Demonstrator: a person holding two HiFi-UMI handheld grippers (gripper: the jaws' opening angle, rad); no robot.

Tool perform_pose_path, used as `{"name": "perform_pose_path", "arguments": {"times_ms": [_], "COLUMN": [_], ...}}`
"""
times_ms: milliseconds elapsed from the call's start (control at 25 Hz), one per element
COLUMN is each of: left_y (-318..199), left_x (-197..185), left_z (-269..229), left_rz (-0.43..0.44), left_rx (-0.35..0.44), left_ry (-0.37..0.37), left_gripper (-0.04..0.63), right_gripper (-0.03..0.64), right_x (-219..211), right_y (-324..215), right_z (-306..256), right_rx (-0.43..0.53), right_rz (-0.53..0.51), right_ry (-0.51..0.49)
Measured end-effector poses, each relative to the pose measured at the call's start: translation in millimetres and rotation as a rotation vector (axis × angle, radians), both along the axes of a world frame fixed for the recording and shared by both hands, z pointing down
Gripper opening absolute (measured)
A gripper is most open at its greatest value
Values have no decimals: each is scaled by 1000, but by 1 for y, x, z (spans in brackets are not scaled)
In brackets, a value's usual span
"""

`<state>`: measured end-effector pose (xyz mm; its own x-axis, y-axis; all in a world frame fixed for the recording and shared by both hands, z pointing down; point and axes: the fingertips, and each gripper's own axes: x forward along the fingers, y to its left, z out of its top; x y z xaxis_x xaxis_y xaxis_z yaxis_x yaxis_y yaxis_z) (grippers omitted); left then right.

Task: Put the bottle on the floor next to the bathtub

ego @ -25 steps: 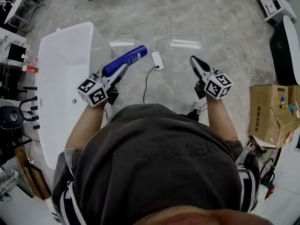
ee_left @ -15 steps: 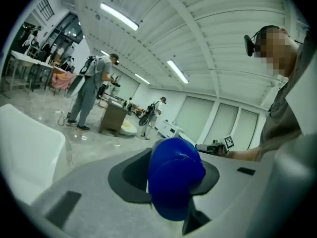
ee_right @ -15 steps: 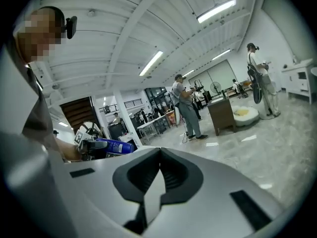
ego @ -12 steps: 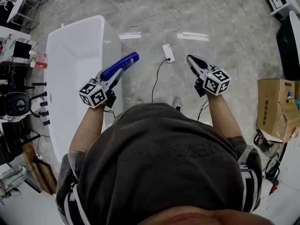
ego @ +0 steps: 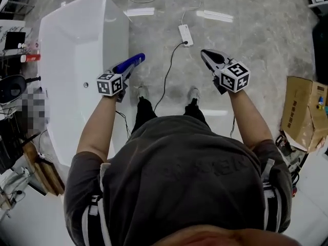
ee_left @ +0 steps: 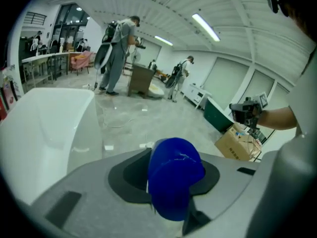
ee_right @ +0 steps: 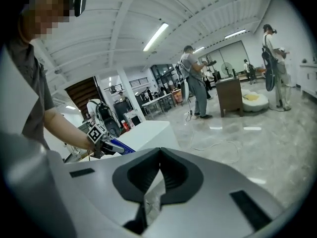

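My left gripper clenches the blue bottle just beside the white bathtub; my right gripper, clenched empty, hangs farther from it.

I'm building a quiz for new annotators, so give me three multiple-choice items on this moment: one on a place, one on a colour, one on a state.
1. On which side of the person is the bathtub?
A. their left
B. their right
C. behind them

2. What colour is the bottle?
A. red
B. blue
C. green

3. How do the right gripper jaws stand?
A. shut on the bottle
B. wide open
C. shut, empty

Answers:
1 A: the tub lies beside the left gripper.
2 B: the bottle clamped in the left gripper is blue.
3 C: its own view shows the jaws meeting with nothing between them.
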<state>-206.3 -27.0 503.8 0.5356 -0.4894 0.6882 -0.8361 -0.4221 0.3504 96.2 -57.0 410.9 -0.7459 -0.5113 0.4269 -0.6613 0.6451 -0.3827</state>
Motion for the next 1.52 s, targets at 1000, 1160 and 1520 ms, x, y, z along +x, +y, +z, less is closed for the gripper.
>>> {"name": "perform_pose_path", "arguments": {"times_ms": [1000,1160,1520], "left_y": [13,12,21], "left_x": [-128,-135,-165], "left_z": [553,593,655], "left_rz": [-71,-58,-82], "left_rx": [-416,-420,-462], "left_ry": [-350,-366,-425], "left_gripper": [135,135,135], "right_gripper": [-8,-8,-8], "right_x": [-107,-117,-144], "right_y": [-85,-79,-54], "right_z": [450,494,559], "right_rx": [-96,-94,-128], "right_rz": [-7,-46,-110], "right_ry": [136,162,187]}}
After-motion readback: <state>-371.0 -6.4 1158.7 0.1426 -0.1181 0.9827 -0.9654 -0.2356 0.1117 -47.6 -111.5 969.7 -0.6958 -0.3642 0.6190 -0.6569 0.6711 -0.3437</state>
